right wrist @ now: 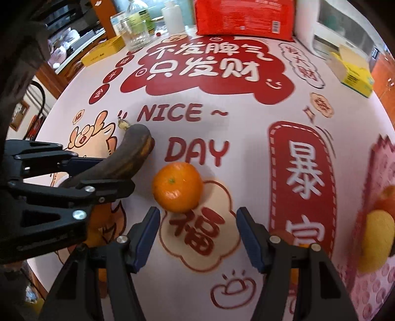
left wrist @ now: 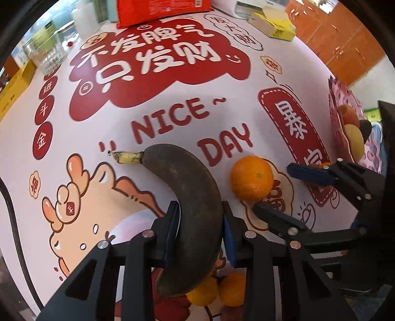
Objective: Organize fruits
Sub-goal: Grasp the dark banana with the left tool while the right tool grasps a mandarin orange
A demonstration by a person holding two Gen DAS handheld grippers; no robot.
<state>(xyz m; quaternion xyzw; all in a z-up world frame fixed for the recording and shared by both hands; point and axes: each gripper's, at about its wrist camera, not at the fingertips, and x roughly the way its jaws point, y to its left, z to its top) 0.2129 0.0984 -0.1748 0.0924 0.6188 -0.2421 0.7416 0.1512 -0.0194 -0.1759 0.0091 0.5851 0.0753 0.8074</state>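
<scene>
On a pale tablecloth (left wrist: 172, 81) printed with red Chinese characters, cartoon figures and the words "NICE DAY", fruit is lying loose between two hand-held grippers. Near the middle of the cloth, the left gripper (left wrist: 200, 229) is pointing steeply down and pinching a very dark, overripe banana (left wrist: 190, 197). Its blue pads (left wrist: 172, 232) are pressing on both sides of the banana's middle. The banana's pale yellow stem is pointing left and away, towards the letter N.

Just to the right of the banana, an orange mandarin (left wrist: 251, 179) is sitting on the cloth, apart from the banana and touching neither gripper. The right gripper (right wrist: 197, 237) is hovering just on the near side of this mandarin with its fingers spread and nothing between them. In the left wrist view, one of its black fingers is lying close beside the mandarin's near edge.

Two more mandarins (left wrist: 217, 289) are showing at the near edge, partly hidden behind the left gripper and the banana's lower end.

At the far right, a pink patterned container (right wrist: 377, 172) is holding a yellow fruit (right wrist: 377, 234) and a reddish orange fruit (left wrist: 348, 114); its shape is too blurred to tell.

Along the far edge of the table a large red package (right wrist: 244, 17) is standing, with a yellow box (right wrist: 355, 71) to the right, another yellow box (right wrist: 103, 49) to the left, and clear glass jars (right wrist: 135, 29) beside it.
</scene>
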